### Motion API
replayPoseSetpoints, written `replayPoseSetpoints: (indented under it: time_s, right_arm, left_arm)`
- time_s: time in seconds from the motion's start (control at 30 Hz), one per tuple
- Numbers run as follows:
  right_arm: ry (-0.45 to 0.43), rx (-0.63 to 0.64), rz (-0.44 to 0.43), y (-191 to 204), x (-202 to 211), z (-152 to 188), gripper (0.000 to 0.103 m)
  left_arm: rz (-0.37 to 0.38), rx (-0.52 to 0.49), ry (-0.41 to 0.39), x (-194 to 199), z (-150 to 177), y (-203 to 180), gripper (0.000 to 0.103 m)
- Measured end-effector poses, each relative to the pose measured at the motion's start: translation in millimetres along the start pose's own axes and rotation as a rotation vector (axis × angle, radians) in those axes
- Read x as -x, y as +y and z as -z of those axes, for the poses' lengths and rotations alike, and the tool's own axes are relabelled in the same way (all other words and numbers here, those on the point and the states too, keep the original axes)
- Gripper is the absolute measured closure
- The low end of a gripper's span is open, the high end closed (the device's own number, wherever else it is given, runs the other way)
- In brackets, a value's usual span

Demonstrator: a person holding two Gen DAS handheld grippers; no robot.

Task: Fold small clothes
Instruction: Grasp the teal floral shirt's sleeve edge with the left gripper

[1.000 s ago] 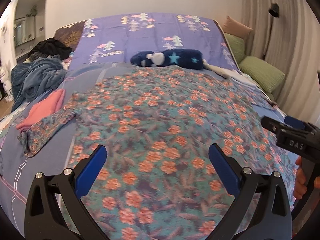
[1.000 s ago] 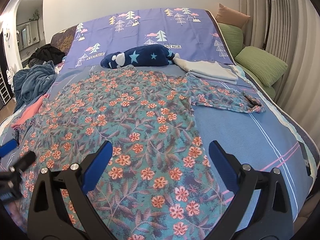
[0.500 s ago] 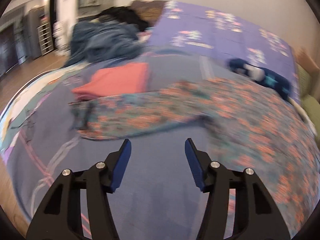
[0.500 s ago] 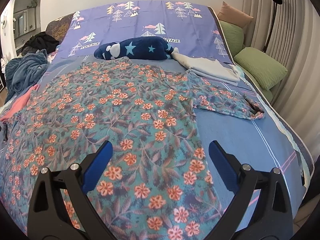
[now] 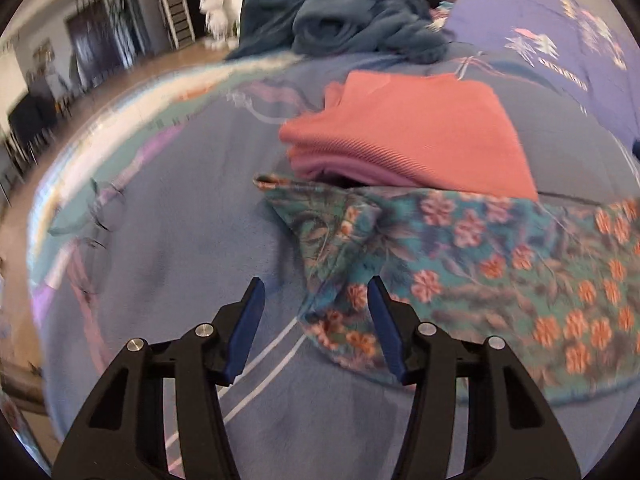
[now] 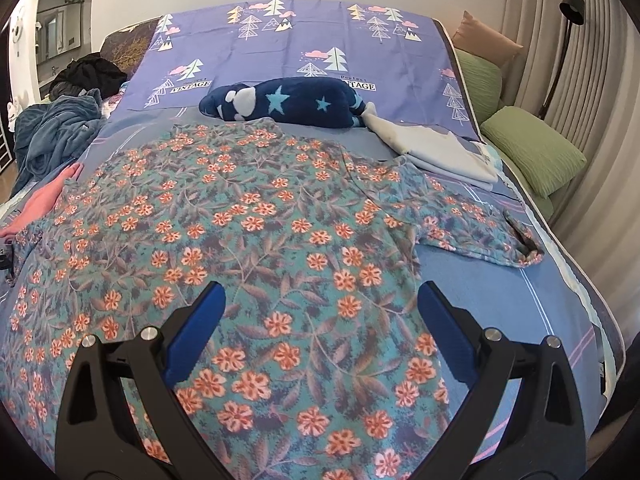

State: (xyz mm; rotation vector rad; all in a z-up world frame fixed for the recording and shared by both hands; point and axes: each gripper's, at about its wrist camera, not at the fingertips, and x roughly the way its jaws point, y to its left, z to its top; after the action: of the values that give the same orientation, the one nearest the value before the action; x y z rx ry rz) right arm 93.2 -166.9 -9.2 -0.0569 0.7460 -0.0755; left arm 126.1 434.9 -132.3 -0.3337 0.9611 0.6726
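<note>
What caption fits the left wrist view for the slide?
Left tongs, half open, poised at the floral top's sleeve cuff beside a folded pink garment.

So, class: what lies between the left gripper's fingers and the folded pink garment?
In the left wrist view, the floral sleeve lies between the left gripper and the folded pink garment.

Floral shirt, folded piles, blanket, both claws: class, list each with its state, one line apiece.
Teal floral long-sleeved shirt: spread flat, unfolded, sleeves out.
Coral ribbed garment: folded, stacked beside the sleeve cuff.
Pale grey cloth: folded.
Dark teal fleece blanket: crumpled.
Left claw: half open, just been closing, cuff edge between the jaws, ungripped.
Right claw: open, empty.
</note>
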Motion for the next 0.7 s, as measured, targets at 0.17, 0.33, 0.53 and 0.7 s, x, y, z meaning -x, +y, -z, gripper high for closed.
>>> replayPoseSetpoints:
  time_s: [0.17, 0.33, 0.53, 0.7]
  right_arm:
    - [0.008, -0.017, -0.003, -4, -2, -1, 0.005]
    - [0.008, -0.035, 0.005, -12, -4, -1, 0.005]
    - [0.001, -0.066, -0.022, -17, 0, 3, 0.005]
    - [0.01, -0.095, -0.007, -32, 2, 11, 0.005]
  left_arm:
    - [0.081, 0.135, 0.021, -8, -7, 11, 0.101]
    - [0.248, 0.085, -0.165, 78, -24, -30, 0.101]
    - [0.619, -0.224, -0.43, 244, -9, -167, 0.101]
    - [0.866, -0.522, -0.424, 311, 60, -282, 0.1]
